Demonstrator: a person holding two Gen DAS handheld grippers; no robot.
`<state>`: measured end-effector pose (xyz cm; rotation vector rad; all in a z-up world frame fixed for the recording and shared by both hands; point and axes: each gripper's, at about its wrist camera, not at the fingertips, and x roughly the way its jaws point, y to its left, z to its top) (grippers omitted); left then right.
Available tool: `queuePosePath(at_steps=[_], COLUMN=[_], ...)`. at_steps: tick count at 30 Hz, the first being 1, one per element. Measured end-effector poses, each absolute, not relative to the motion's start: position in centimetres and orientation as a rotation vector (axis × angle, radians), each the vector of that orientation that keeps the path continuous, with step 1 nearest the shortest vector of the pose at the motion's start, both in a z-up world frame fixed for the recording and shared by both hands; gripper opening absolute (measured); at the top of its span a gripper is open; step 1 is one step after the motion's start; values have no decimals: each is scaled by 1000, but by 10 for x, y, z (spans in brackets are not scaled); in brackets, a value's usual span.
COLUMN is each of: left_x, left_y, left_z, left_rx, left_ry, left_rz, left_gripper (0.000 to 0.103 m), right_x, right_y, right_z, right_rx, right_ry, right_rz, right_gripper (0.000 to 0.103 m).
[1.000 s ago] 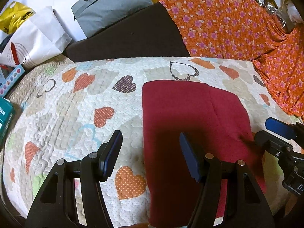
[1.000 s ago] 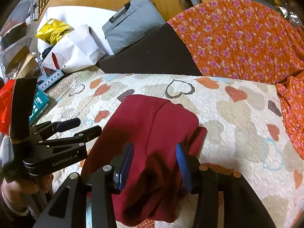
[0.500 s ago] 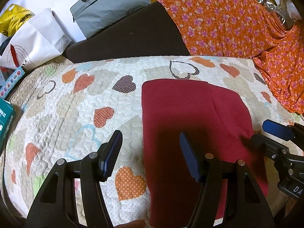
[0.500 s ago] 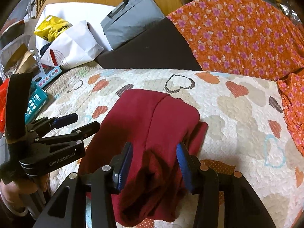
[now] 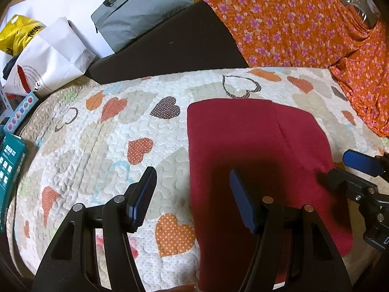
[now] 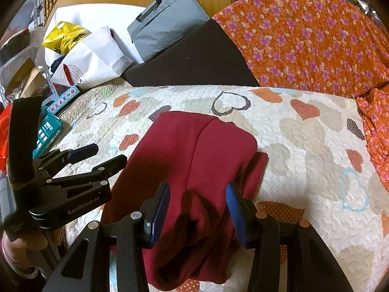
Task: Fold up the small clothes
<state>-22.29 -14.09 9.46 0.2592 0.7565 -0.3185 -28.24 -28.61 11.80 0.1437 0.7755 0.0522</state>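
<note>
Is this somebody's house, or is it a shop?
Most likely a home, perhaps a living room or bedroom. A heart-patterned quilt covers a soft seat or bed, an orange flowered cloth is draped behind it, and shopping bags sit piled at the side.

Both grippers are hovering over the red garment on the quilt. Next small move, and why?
Probably lower the right gripper and close it on the bunched near edge of the red garment. Its open jaws already straddle that fold, while the open left gripper straddles the garment's left edge.

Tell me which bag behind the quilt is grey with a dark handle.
The grey bag leaning against the dark cushion; the white paper bag and yellow plastic bag sit further left.
</note>
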Motion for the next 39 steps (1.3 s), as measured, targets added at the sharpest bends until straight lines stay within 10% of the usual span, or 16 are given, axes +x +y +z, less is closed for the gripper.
queuePosePath(at_steps=[39], left_x=[-229], left_y=[-145], left_z=[97], left_rx=[277], left_ry=[734], left_rz=[-322], left_gripper=[63], right_x=[-282], right_y=[-281], right_z=[114], right_rx=[153], right_ry=[797], right_rz=[48], right_gripper=[46])
